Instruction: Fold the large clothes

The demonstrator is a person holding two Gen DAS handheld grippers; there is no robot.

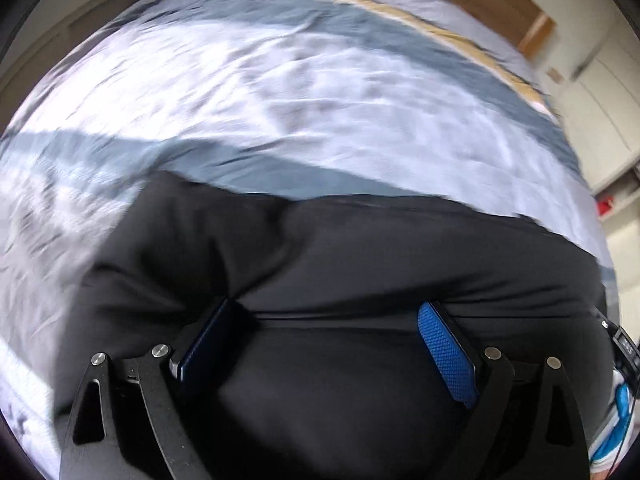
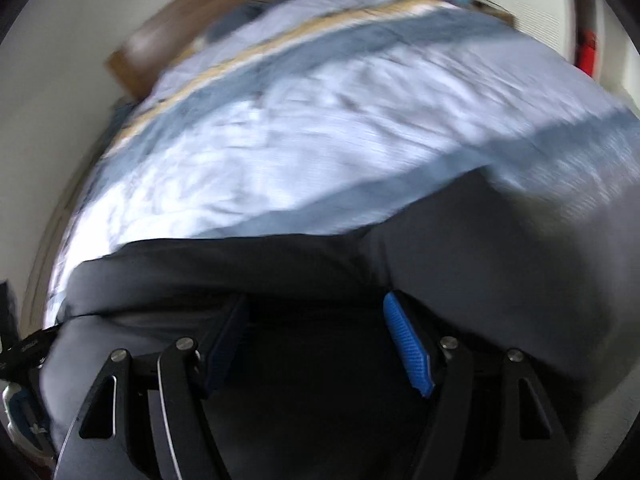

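The left gripper (image 1: 332,320) has its blue-padded fingers (image 1: 446,354) spread wide, with the black garment (image 1: 360,248) bunched between and beneath them but not pinched. The right gripper (image 2: 316,322) is likewise wide apart over the same dark cloth. The garment lies on the bed (image 1: 260,92), over its pale blue striped cover. Only the right view shows the wooden headboard (image 2: 168,36) plainly.

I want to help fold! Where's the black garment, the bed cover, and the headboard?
garment (image 1: 360,256): left wrist view, its wrinkled middle.
bed cover (image 1: 248,92): left wrist view, the pale middle band.
headboard (image 2: 176,28): right wrist view, its brown wooden face.
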